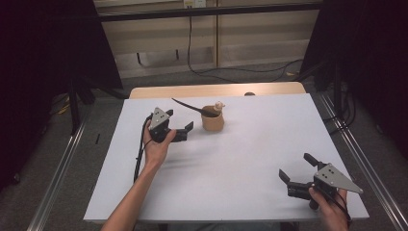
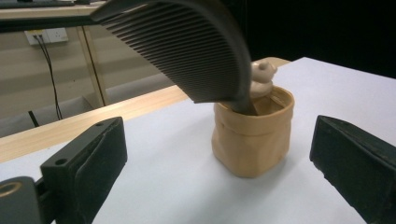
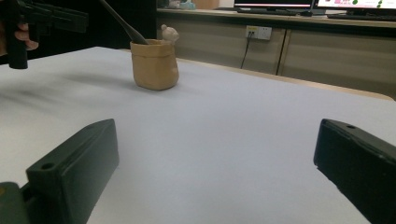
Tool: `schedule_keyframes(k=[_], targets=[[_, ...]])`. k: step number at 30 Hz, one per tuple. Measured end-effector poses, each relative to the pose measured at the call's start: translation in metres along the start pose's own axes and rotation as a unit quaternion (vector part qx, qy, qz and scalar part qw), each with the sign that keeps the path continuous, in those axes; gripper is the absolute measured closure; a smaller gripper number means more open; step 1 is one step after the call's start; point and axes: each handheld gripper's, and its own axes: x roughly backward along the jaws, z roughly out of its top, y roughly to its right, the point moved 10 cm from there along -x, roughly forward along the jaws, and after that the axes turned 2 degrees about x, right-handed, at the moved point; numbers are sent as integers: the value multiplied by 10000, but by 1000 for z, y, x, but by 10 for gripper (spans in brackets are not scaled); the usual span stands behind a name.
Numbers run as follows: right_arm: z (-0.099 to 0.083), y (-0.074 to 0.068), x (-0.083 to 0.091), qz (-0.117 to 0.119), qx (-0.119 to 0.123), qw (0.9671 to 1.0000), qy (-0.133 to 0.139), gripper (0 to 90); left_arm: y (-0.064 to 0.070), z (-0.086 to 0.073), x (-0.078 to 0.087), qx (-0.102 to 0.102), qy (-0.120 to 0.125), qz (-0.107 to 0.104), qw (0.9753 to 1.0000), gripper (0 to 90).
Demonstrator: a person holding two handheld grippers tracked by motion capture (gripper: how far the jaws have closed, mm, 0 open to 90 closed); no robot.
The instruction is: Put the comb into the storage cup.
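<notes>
Our left gripper (image 1: pixel 185 131) hangs with its jaws spread wide, nothing between them. Straight ahead of it, just past the jaw tips, sits the tan pouch (image 1: pixel 212 121); in the left gripper view the pouch (image 2: pixel 252 137) lies between the two jaws but farther out, not touched. A black comb (image 1: pixel 192 107) stands in the pouch, one end down inside, its long axis tilting up and back toward the left gripper, so the free end passes above the jaws; the toothed part (image 2: pixel 187 46) fills the top of that view. A small pale figure (image 1: pixel 219 105) pokes out at the pouch's far rim. Our right gripper (image 1: pixel 298 171) is also wide and empty, well apart from the pouch near the table (image 1: pixel 269 144) edge. We judge the left one nearer, so the reach falls to it, forward and slightly up for the comb.
</notes>
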Motion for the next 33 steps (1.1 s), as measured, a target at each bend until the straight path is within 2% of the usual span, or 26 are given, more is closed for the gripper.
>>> schedule_keyframes(k=[2, 4, 8, 10, 13, 14, 16, 19, 20, 22, 24, 26, 27, 29, 33], targets=[[-1, -1, -1, 14, 6, 10000, -13, 0, 4, -4, 4, -46, -47, -80, 9999, 41], [-1, -1, 0, 6, 22, 10000, -13, 0, 3, -9, 8, -81, -117, -46, 9999, 40], [-1, 2, 1, -24, 1, 10000, -23, 0, 2, -11, 17, -68, -82, 7, 9999, 40], [-1, 3, 1, -40, -6, 10000, -15, 0, 4, -13, 22, -144, -139, -8, 9998, 40], [-1, 4, 1, -55, -19, 10000, -4, 0, 8, -13, 29, -60, -35, -17, 10000, 40], [-1, 4, 1, -62, -17, 10000, -3, 0, 7, -12, 32, -145, -18, 18, 9999, 39], [-1, 3, 1, -64, -8, 10000, -4, 0, 9, -12, 37, -181, 18, 6, 9998, 39], [-1, 4, 1, -83, -11, 10000, -17, 0, 12, -14, 48, -181, 109, 163, 9996, 37], [-1, 4, 1, -93, -8, 10000, -20, 0, 12, -15, 51, -170, 146, 221, 9995, 37], [-1, 5, 2, -117, -24, 9999, -30, 0, 17, -16, 57, -31, 196, 124, 9997, 30], [-1, 5, 2, -140, -20, 9999, -13, 0, 18, -18, 63, -89, 221, 204, 9995, 30], [0, 5, 3, -160, -20, 9999, -15, 0, 19, -19, 68, 19, 192, 140, 9997, 29], [0, 5, 3, -162, -34, 9999, -8, 0, 19, -19, 72, 66, 239, 173, 9995, 30], [1, 5, 4, -142, -8, 9999, 39, 0, 18, -20, 76, 21, 277, 297, 9992, 29], [2, 6, 4, -169, -5, 9998, 48, 0, 21, -27, 86, 173, 283, 232, 9992, 28]])
